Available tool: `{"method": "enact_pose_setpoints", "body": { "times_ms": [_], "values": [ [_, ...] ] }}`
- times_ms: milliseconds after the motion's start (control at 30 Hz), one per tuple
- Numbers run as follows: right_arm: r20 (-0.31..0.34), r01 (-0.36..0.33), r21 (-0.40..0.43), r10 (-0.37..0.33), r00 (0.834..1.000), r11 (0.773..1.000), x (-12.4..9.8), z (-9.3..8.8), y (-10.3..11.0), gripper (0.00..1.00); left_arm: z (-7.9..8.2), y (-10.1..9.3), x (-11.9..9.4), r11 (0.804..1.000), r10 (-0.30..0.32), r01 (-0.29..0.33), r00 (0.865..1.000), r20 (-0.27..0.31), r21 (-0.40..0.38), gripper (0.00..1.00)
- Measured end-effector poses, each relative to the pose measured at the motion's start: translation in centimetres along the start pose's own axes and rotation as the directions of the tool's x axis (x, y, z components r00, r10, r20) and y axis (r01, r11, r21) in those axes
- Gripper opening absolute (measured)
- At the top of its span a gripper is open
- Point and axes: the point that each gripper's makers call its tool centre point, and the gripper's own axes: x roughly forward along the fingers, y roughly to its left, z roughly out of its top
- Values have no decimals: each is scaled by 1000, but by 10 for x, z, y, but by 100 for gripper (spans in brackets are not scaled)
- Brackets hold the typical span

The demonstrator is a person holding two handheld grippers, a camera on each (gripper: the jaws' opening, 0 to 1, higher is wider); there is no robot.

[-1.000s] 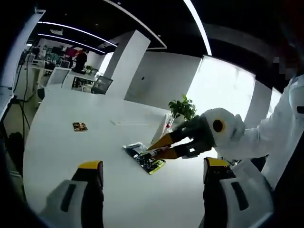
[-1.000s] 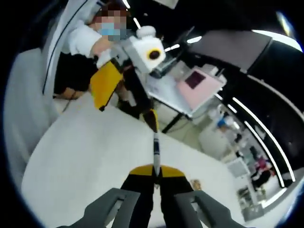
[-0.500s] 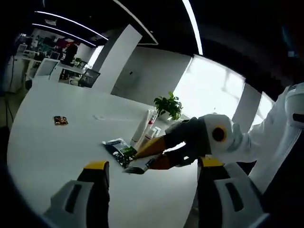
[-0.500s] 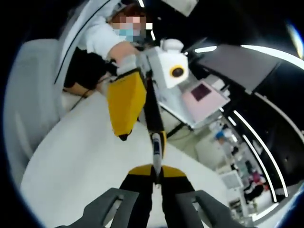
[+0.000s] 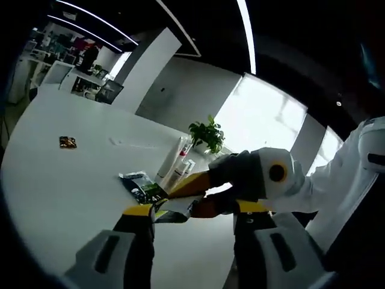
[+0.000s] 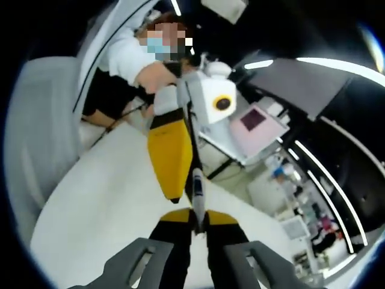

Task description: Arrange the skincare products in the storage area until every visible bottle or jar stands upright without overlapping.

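Flat tube (image 6: 197,191) was clenched in the right claw (image 5: 194,200), off the counter (image 5: 54,180). Over the last second the left claw (image 5: 191,218) closed in until the tube tip sat between its jaws; they looked parted, not yet gripping. Likely a handover or a two-claw regrip. Dark sachet (image 5: 137,185) lay flat on the counter just behind, two white tubes (image 5: 173,165) beside it near the plant (image 5: 206,133). Nothing stood up yet.
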Motion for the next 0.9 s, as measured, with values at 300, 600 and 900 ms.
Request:
{"method": "enact_pose_setpoints", "body": {
  "times_ms": [300, 600, 900],
  "values": [
    [2, -1, 30, 0, 1000, 1000, 2, -1, -1, 3, -4, 4, -3, 1000, 16, -17, 1000, -10, -3, 42],
    [16, -52, 168, 50, 999, 984, 3, 0, 4, 2, -8, 2, -4, 999, 19, -18, 1000, -23, 27, 32],
    [17, -121, 373, 123, 992, 920, 3, -11, 13, 4, -8, 6, -6, 998, 25, -23, 999, -29, 60, 18]
  ]
}}
